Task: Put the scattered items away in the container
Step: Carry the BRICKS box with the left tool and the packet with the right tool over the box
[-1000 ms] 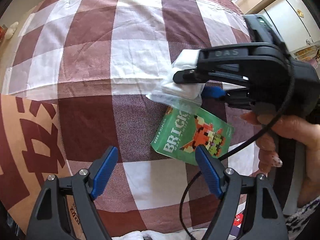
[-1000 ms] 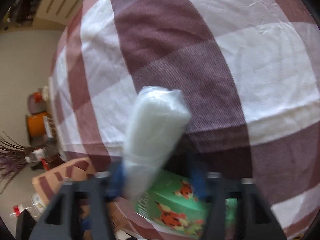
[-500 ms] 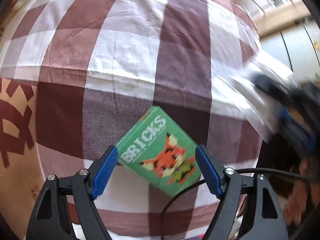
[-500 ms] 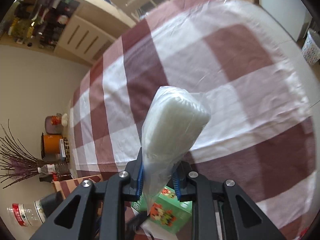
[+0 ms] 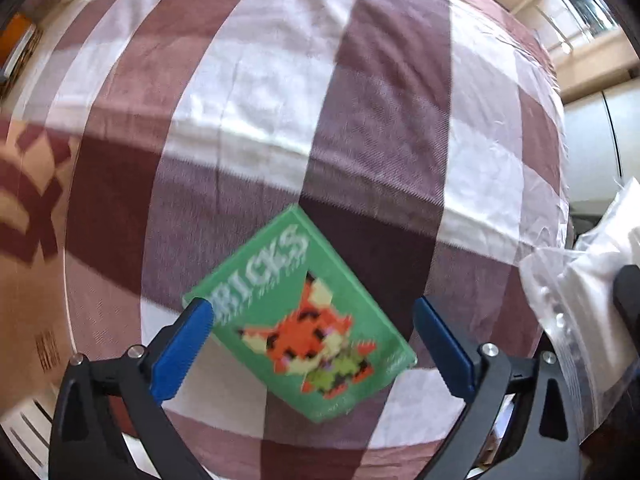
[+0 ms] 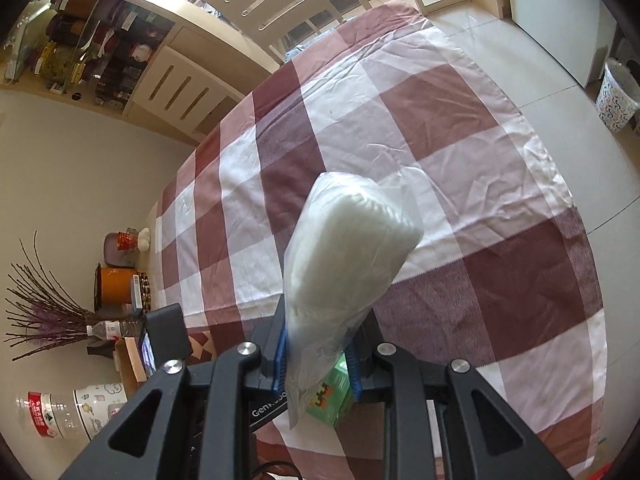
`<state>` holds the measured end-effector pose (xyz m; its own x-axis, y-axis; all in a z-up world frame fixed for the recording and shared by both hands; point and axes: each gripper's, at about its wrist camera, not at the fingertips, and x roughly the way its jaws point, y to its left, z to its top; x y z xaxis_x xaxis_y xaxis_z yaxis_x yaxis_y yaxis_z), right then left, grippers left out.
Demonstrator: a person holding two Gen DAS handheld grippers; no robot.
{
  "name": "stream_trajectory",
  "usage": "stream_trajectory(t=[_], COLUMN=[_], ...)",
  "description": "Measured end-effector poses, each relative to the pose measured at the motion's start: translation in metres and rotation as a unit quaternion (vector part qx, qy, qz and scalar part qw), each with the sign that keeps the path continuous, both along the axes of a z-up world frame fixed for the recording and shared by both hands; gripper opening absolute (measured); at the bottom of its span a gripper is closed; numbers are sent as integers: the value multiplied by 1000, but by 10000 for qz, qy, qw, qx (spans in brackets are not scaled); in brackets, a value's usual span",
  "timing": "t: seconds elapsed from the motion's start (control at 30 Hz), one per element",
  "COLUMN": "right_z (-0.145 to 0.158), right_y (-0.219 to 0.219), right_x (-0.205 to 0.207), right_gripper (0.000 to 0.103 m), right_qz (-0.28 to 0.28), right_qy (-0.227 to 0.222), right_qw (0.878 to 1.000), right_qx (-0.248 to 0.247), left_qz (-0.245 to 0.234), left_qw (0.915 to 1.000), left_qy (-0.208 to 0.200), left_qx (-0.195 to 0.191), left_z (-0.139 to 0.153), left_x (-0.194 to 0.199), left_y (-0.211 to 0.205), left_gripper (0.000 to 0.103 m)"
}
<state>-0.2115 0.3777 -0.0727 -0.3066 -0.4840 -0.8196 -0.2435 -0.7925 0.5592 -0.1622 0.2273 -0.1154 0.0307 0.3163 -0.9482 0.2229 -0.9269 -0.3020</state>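
step: I'm lining left gripper (image 5: 308,344), jaws released, around green box (image 5: 300,320) | right gripper (image 6: 316,364) jaws grasping plastic bag (image 6: 344,256) | next: clench, find container

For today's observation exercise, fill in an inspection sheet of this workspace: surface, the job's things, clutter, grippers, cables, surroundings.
Surface: checked cloth covers the table.
Job's things: green box lies flat on the cloth; white bag is held up off it; container cannot be made out for sure.
Clutter: nothing seen on the cloth.
Grippers: left gripper open, fingers either side of the box; right gripper shut on the bag.
Cables: nothing seen.
Surroundings: cabinets, bottles, dried branches, bins.
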Motion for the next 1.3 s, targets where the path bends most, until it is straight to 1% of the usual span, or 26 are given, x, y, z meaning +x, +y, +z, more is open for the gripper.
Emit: stream_trajectory(t=[0.07,0.1,0.13,0.2,0.23,0.27,0.33,0.37,0.4,0.47,0.5,0.57,0.63,0.77,0.83,0.93,1.03,1.13,1.2,1.23,1.3], right_z=[2,4,4,5,5,5,3,2,1,0,-1,-3,-3,-3,-4,-5,-5,-4,0,2,8], right_y=[5,7,9,11,12,13,14,14,15,17,17,19,20,21,20,14,4,-9,-17,-22,-30], right_x=[6,8,9,12,14,16,19,21,24,29,32,37,42,52,57,64,71,76,79,81,83], right_gripper=[23,23,23,23,23,23,23,23,23,23,23,23,23,23,23,24,25,25,25,25,25], right_qz=[-19,-31,-37,-31,-19,-10,9,6,-3,-17,-32,-60,-84,-106,-92,16,163,313,403,451,547], right_qy=[23,40,53,67,71,73,49,32,13,-7,-18,-55,-74,-101,-135,-177,-212,-209,-182,-152,-95], right_qw=[10000,10000,10000,10000,10000,10000,10000,10000,10000,10000,10000,9999,9999,9999,9999,9997,9995,9991,9988,9987,9982], right_qx=[-2,-3,-8,-20,-15,-12,-13,-28,-48,-54,-54,-74,-62,-16,17,137,185,190,188,198,223], left_qz=[290,451,708,973,991,874,660,521,482,245,91,-286,-624,-1131,-1326,-1619,-1721,-1685,-1615,-1601,-1554], left_qw=[9993,9980,9955,9915,9915,9938,9966,9972,9971,9987,9993,9995,9980,9934,9910,9847,9805,9790,9794,9794,9798], left_qy=[-231,-372,-427,-438,-387,-350,-289,-366,-414,-278,-214,-83,31,75,198,571,833,1014,1076,1097,1110], left_qx=[93,238,458,738,749,591,399,394,419,343,277,98,79,175,55,-306,-456,-545,-549,-563,-592], left_z=[-8,-15,-21,-30,-31,-33,-38,-45,-48,-46,-45,-42,-40,-36,-31,-13,5,20,28,33,39], left_x=[11,16,19,18,14,9,4,2,2,2,4,7,10,21,27,38,45,51,57,60,56], left_y=[-8,-11,-16,-20,-19,-17,-14,-12,-11,-7,-5,2,7,9,8,2,-7,-20,-27,-29,-24], left_gripper=[101,101,101,102,101,101,101,100,101,99,99,96,94,94,93,93,92,91,90,85,84])
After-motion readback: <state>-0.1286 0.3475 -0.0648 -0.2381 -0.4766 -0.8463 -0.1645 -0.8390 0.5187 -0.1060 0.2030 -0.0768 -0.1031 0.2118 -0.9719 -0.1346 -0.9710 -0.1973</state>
